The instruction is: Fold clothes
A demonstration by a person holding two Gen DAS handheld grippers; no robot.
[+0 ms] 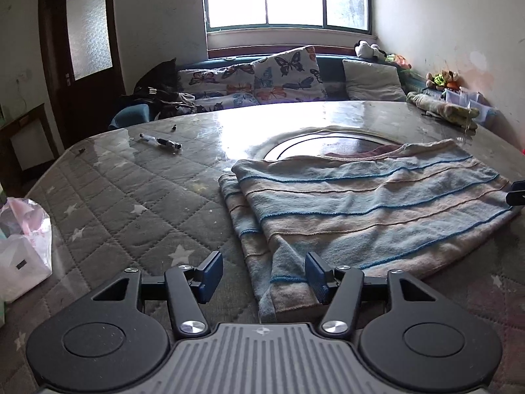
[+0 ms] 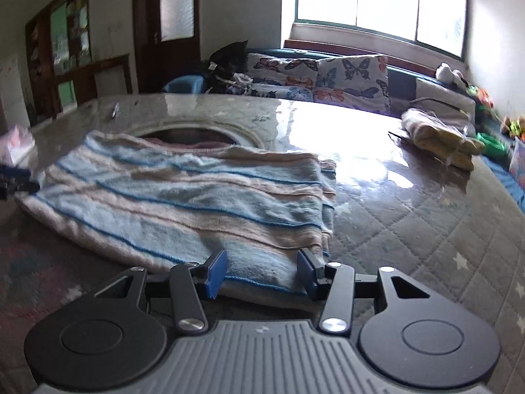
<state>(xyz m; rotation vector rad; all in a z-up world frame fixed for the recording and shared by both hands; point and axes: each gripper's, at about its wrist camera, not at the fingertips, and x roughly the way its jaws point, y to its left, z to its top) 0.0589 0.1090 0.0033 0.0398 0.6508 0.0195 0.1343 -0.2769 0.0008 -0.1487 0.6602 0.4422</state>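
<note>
A blue, beige and pink striped knit garment (image 1: 361,203) lies folded flat on the quilted table cover, its far edge over a round recess in the table. My left gripper (image 1: 264,277) stands open at the garment's near left corner, with the corner's edge lying between the blue pads. In the right wrist view the same garment (image 2: 183,197) spreads to the left, and my right gripper (image 2: 262,274) is open over its near right corner. Nothing is pinched in either one. The other gripper shows as a dark tip at each view's edge.
A pen (image 1: 160,141) lies on the table (image 1: 124,197) at the far left. A folded yellow-green cloth (image 2: 439,138) sits at the far right. A white plastic bag (image 1: 23,243) hangs off the left edge. A sofa with butterfly cushions (image 1: 285,75) stands behind.
</note>
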